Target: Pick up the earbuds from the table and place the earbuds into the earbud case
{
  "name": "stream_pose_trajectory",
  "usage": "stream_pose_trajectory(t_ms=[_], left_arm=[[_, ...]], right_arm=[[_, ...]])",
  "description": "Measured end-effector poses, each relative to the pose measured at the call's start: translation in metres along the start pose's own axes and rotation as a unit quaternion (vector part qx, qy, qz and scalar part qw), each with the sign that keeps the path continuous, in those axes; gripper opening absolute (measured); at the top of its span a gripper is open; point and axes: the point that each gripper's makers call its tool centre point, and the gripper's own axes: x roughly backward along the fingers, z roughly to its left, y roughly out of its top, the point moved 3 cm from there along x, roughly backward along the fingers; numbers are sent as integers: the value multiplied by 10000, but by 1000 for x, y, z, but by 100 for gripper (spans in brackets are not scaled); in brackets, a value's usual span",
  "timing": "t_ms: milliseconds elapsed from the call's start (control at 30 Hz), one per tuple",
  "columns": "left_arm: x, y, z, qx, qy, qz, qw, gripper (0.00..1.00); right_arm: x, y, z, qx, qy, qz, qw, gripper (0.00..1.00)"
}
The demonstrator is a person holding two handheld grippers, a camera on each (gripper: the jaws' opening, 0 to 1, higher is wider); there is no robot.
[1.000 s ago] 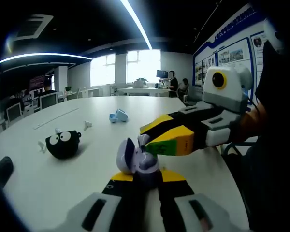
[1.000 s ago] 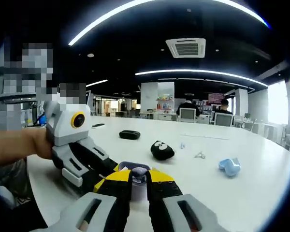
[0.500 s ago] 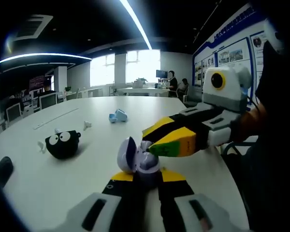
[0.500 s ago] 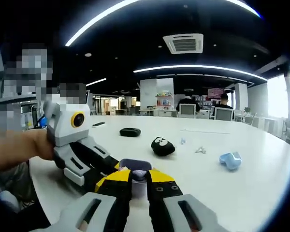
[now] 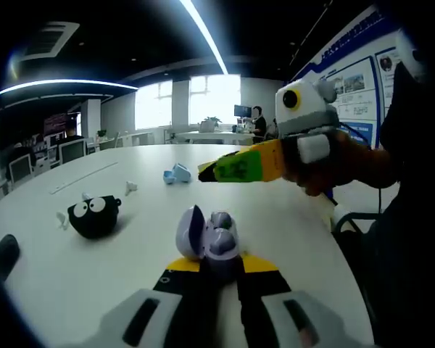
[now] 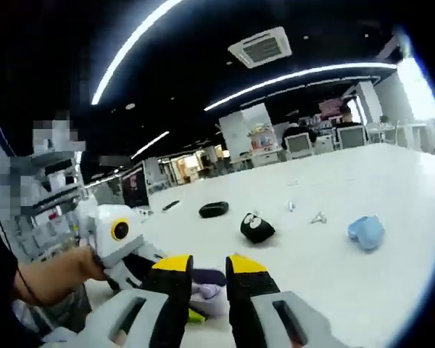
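My left gripper (image 5: 216, 255) is shut on an open purple earbud case (image 5: 206, 239), held upright with its lid tipped to the left. A pale rounded piece (image 5: 220, 220) sits at the top of the case's base. My right gripper (image 5: 204, 172) hovers above and beyond the case, apart from it. In the right gripper view, its jaws (image 6: 209, 267) stand slightly apart with nothing between them, and the purple case (image 6: 206, 286) shows through the gap below. Two loose white earbuds (image 5: 131, 187) (image 5: 61, 217) lie on the white table (image 5: 290, 232).
A black case with cartoon eyes (image 5: 94, 215) and a blue case (image 5: 177, 174) lie farther out on the table. A flat black object (image 5: 4, 255) sits at the left edge. People sit at desks in the background. A hand (image 6: 54, 272) holds the left gripper.
My right gripper has lifted up and away from the purple case, where its tips were touching the case's opening. The left gripper and the case have stayed still.
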Motion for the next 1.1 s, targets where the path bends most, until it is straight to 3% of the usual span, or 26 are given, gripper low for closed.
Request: stream_pose_trajectory(t_ms=[100, 167, 233, 300, 433, 500, 600, 633, 667, 900, 1000, 1100], left_arm=[[0, 0, 0, 7, -6, 4, 10000, 19], [0, 0, 0, 14, -4, 8, 10000, 19], [0, 0, 0, 20, -5, 8, 10000, 19], [0, 0, 0, 20, -8, 8, 10000, 19], [0, 0, 0, 16, -15, 6, 10000, 19], [0, 0, 0, 22, -19, 9, 10000, 19], [0, 0, 0, 15, -20, 10, 10000, 19], [0, 0, 0, 11, -41, 11, 10000, 19], [0, 0, 0, 11, -43, 14, 10000, 19], [0, 1, 1, 27, -56, 14, 10000, 19], [0, 1, 0, 56, -78, 14, 10000, 19], [1, 1, -1, 72, -110, 19, 9999, 19]], right_arm=[[-5, 5, -15, -555, 267, 537, 9967, 21], [-9, -1, -18, -1140, 496, 1146, 9856, 22], [-14, -3, -25, -1321, 508, 1481, 9788, 19], [-18, -7, -28, -1200, 536, 1861, 9737, 19], [-26, -14, -23, -1898, 801, 2375, 9493, 21], [-29, -18, -27, -1986, 768, 2585, 9423, 20], [-32, -26, -32, -1858, 705, 2819, 9386, 18], [-34, -25, -31, -1962, 741, 2779, 9374, 18], [-33, -25, -29, -2109, 801, 2850, 9316, 17], [-31, -26, -22, -2348, 928, 2973, 9208, 14], [-28, -25, -21, -2196, 984, 2948, 9247, 12], [-24, -21, -20, -2026, 1146, 2783, 9319, 3]])
